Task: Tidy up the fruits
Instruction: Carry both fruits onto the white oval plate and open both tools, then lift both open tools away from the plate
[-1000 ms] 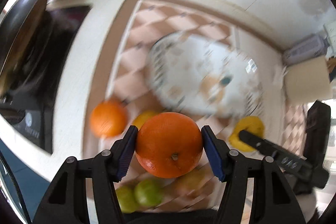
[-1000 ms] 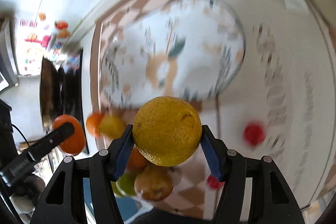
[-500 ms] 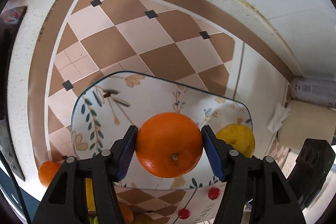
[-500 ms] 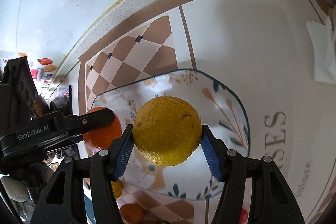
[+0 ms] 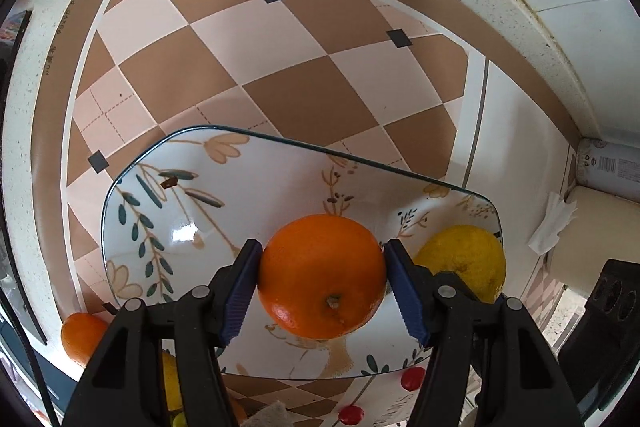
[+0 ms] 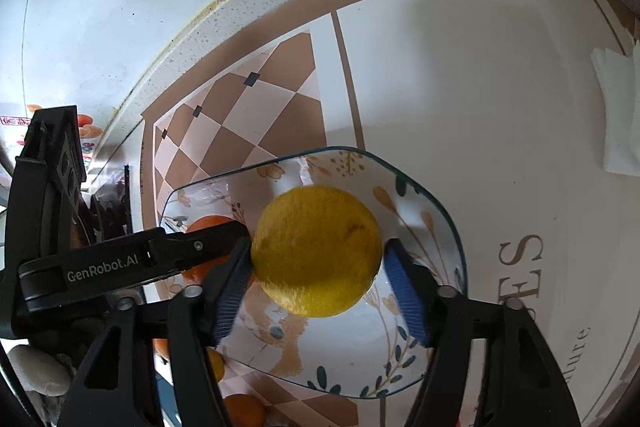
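The left gripper (image 5: 323, 281) clamps the orange (image 5: 322, 275) over the plate (image 5: 168, 187). The right gripper (image 6: 316, 267) has just been opening, its pads off the blurred yellow fruit (image 6: 316, 251), which could roll toward the plate's far rim.

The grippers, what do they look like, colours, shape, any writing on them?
Both are matte black plastic with two angular, strutted fingers and silver pivot screws. The left gripper and the right gripper carry blue ribbed pads on the inner faces of the fingers. In the right wrist view, the side of the left one reads "GenRobot.AI" in white. A thin dark cable runs at the left wrist view's lower left edge. No hand or sleeve shows.
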A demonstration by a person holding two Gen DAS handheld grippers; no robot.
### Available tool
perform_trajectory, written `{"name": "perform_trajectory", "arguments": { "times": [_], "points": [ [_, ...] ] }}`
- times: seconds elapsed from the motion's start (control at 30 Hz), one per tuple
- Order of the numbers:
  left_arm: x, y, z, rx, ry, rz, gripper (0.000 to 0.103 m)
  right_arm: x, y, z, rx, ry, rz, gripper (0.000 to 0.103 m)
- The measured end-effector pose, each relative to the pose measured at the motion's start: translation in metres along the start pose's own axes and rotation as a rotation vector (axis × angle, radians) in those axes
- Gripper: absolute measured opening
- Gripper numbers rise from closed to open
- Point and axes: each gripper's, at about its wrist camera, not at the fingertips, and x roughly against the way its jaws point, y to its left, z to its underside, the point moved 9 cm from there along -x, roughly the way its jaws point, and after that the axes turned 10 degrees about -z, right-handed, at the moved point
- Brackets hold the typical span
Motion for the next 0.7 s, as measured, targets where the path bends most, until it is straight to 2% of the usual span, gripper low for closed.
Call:
{"name": "perform_trajectory", "arguments": {
  "times": [0.07, 0.13, 0.17, 0.3, 0.4, 0.6, 0.7],
  "points": [
    [0.000, -0.005, -0.001, -0.002, -0.012, 0.004, 0.064, 0.001, 0.001, 0.000, 0.003, 0.002, 0.005, 0.082],
    [0.003, -0.008, -0.003, -0.015, -0.025, -0.005, 0.079, 0.002, 0.002, 0.001, 0.006, 0.012, 0.014, 0.088],
    [0.005, -0.008, -0.004, -0.022, -0.032, -0.011, 0.081, 0.003, 0.002, 0.001, 0.009, 0.018, 0.024, 0.089],
    [0.011, -0.008, -0.003, -0.034, -0.050, -0.028, 0.082, 0.015, 0.001, 0.001, 0.051, 0.013, 0.081, 0.090],
    [0.025, 0.002, -0.001, -0.054, -0.093, -0.075, 0.082, 0.031, 0.000, 0.003, 0.096, -0.015, 0.147, 0.093],
    [0.055, 0.024, 0.023, -0.075, -0.238, -0.188, 0.082, 0.061, 0.004, 0.021, 0.239, -0.095, 0.354, 0.095],
    [0.069, 0.037, 0.044, -0.086, -0.312, -0.242, 0.082, 0.075, 0.010, 0.039, 0.266, -0.115, 0.411, 0.095]
  ]
}}
